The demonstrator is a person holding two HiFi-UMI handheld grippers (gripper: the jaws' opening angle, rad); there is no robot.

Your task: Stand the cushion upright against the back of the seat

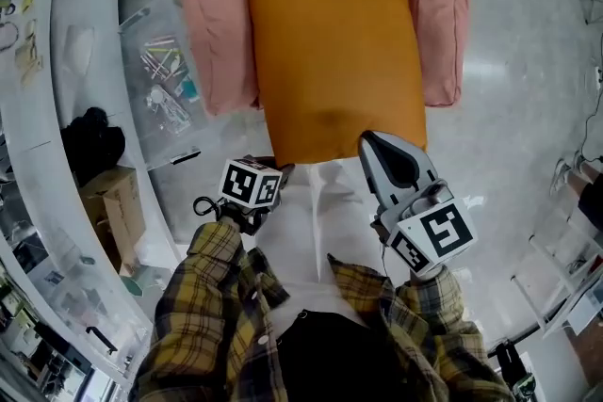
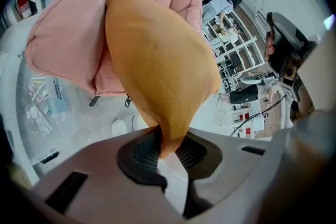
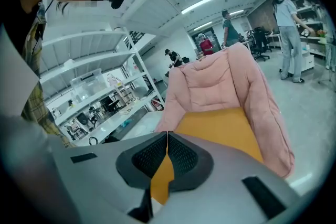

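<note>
Glossy pale workshop floor (image 1: 509, 99) is spreading under everything, with white shelving (image 1: 38, 155) curving along the person's left. At the left gripper (image 2: 169, 145) the jaws are standing nearly together, their ribbed black pads pinching one pointed corner of the mustard-orange rectangular fabric cushion (image 2: 157, 60). At the right gripper (image 3: 167, 157) the jaws are almost closed too, biting a thin fold of the same cushion's near edge. Outward from both grips, the cushion is slanting over the padded pink fabric armchair (image 1: 203, 14): its near end is being held up past the seat front, and its far end is resting down between the arms, close to the foot of the quilted pink backrest (image 3: 215, 81) but nowhere near upright. The weak point, as I am judging it, is how little cloth each pair of jaws is holding. As more of the cushion's weight is coming onto those two corners, the soft fabric could be creeping out of a pinch and dropping that side. One hand rising faster than the other would be twisting the cushion. The soft middle may be sagging or folding instead of pivoting, and the far edge may be skidding forward along the seat, so that on release the cushion is slumping flat or tipping toward the floor.
</note>
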